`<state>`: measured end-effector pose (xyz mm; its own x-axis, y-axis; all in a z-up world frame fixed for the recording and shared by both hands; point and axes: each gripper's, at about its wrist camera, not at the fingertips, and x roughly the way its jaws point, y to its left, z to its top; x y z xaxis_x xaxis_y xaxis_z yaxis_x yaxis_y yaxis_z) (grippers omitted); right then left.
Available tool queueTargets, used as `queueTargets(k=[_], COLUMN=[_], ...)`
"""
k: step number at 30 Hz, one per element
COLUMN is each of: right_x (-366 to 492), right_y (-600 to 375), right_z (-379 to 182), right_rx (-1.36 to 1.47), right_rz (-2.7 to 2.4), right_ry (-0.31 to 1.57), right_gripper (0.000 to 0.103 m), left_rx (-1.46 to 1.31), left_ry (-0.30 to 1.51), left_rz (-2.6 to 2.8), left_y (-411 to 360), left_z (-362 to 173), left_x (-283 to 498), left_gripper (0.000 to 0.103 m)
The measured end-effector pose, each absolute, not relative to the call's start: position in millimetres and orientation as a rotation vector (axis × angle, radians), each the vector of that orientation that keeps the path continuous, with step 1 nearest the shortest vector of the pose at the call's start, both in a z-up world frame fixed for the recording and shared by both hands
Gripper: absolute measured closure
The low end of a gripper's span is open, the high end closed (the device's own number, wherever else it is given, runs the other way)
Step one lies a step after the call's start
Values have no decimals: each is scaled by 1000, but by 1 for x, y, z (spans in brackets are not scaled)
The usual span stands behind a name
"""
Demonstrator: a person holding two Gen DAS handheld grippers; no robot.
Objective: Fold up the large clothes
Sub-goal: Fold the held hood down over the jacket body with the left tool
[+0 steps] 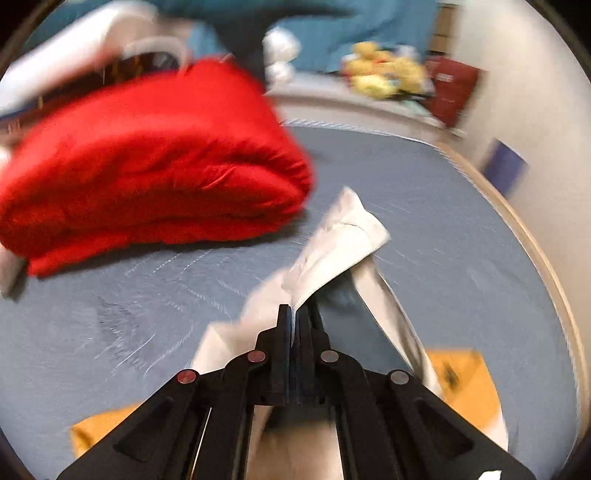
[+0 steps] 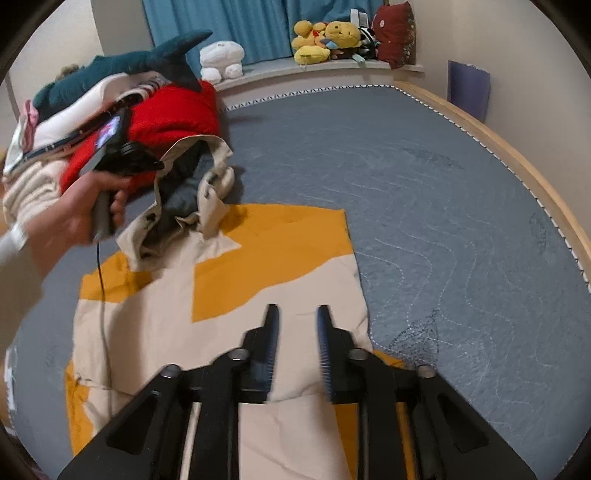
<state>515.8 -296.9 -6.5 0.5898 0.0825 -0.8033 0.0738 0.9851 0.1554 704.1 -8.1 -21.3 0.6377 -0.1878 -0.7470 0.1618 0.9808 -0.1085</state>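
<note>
We see the cream and orange jacket spread flat on the grey-blue quilted bed cover, and we place everything else from it. Its hood, cream outside with a grey-blue lining, is raised off the jacket's far end, at the collar. In the left wrist view the left gripper has its jaws pressed together on a cream fold of that hood; the cloth rises from between the two black fingertips and stands up just past them, while the rest of the jacket's cream and orange panels lie below and to both sides of the fingers. In the right wrist view a hand holds that gripper's handle above the jacket's far left corner, with a cable hanging from it across the cream cloth.

The right gripper hovers over the jacket's near part, its jaws standing a little apart with nothing between the pads; the cream panel lies beneath them, near the jacket's right edge.

Beyond the jacket's collar end sits a folded red garment in a heap of clothes with a teal shark plush on top. Farther off, yellow plush toys rest on a ledge by a blue curtain.
</note>
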Motion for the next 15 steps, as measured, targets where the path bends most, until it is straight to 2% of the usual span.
queueTargets(k=[5,9,12,15], right_x=[508,499,491,487], right_y=[-296,-298,-293,-286], right_z=[13,26,31,28], right_rx=[234,325,358,384], right_rz=[36,79,118,153], right_ry=[892,855,835,842], right_gripper=[89,88,87,84], left_rx=[102,78,34,-106], left_ry=[767,804,904,907], left_rz=[-294,-307,-273,-245], left_y=[-13,4,18,40], left_z=[14,2,-21,-31], left_x=[533,414,371,358], left_gripper=[103,103,103,99])
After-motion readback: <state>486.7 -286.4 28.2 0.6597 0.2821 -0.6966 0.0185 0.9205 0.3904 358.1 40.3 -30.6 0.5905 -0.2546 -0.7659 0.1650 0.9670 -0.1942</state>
